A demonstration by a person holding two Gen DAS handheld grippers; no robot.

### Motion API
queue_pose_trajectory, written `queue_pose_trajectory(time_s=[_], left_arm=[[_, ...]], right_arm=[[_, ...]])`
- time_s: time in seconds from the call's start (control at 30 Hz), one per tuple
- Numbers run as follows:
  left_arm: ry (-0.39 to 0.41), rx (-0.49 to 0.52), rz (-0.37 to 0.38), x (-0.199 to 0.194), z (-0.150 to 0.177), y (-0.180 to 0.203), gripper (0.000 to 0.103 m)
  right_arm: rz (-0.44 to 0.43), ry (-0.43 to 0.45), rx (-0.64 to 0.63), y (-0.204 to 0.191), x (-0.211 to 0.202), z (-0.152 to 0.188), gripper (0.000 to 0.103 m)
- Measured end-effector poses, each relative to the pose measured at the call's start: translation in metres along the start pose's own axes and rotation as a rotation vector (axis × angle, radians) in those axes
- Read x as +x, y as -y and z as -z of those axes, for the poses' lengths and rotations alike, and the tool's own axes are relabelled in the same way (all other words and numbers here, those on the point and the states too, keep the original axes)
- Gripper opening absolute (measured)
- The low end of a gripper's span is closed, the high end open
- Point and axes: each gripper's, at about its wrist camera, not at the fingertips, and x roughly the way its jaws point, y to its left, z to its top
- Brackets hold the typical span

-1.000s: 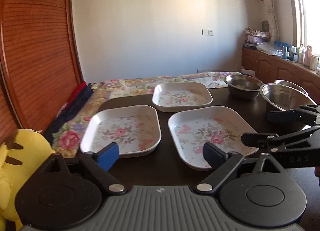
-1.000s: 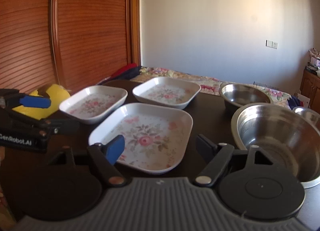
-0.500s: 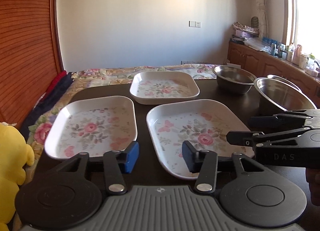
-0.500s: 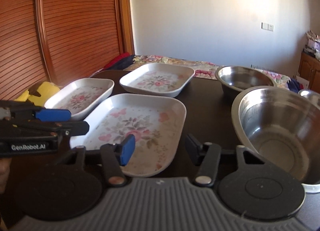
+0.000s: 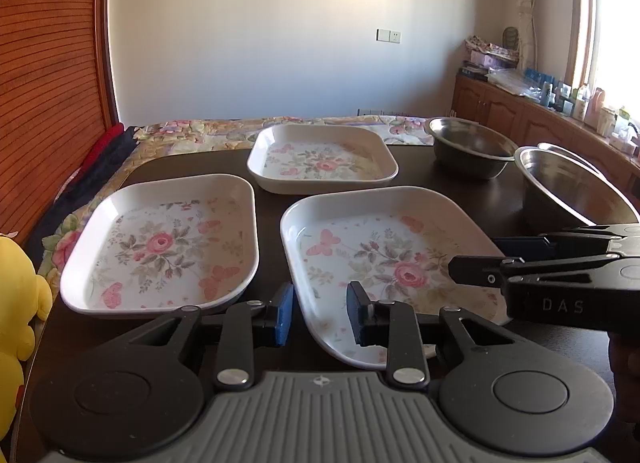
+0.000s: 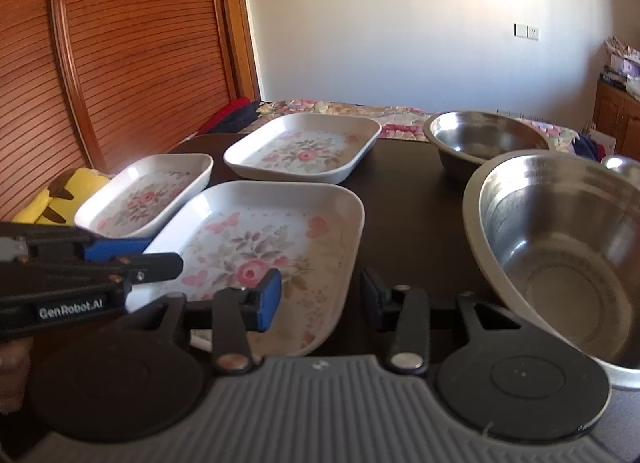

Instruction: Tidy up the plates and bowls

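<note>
Left gripper (image 5: pixel 320 313) hangs with fingers apart over the near plate's (image 5: pixel 384 259) left rim. Right gripper (image 6: pixel 320 299) gapes over its right edge, hiding the near rim; the big steel bowl (image 6: pixel 560 247) is cut off right.

Bright window (image 5: pixel 612 23) daylight, fisheye-bent edges, slight blur.

On the table (image 5: pixel 420 167), the near plate (image 5: pixel 384 259) lies just ahead of the left gripper (image 5: pixel 320 313) and the right gripper (image 6: pixel 320 299). A second plate (image 5: pixel 164 243) lies to its left, a third plate (image 5: pixel 322 159) beyond both. Right of the right gripper sits the large bowl (image 6: pixel 560 247), with a smaller bowl (image 6: pixel 484 139) behind it.
</note>
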Motion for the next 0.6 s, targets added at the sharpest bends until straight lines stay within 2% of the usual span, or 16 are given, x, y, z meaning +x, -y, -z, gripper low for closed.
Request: queue_pose_trajectory(time_s=[0.03,0.23,0.6], left_arm=[[-0.001,-0.001,-0.002,0.001,0.0,0.0,0.029],[-0.011,-0.007,-0.008,0.005,0.0,-0.001,0.022],[-0.02,-0.031,-0.007,0.003,0.001,-0.002,0.017]], right_arm=[[-0.003,-0.001,0.006,0.001,0.001,0.0,0.037],[-0.01,-0.005,0.055,0.008,0.006,-0.002,0.029],[-0.028,0.002,0.091,0.014,0.003,0.0,0.023]])
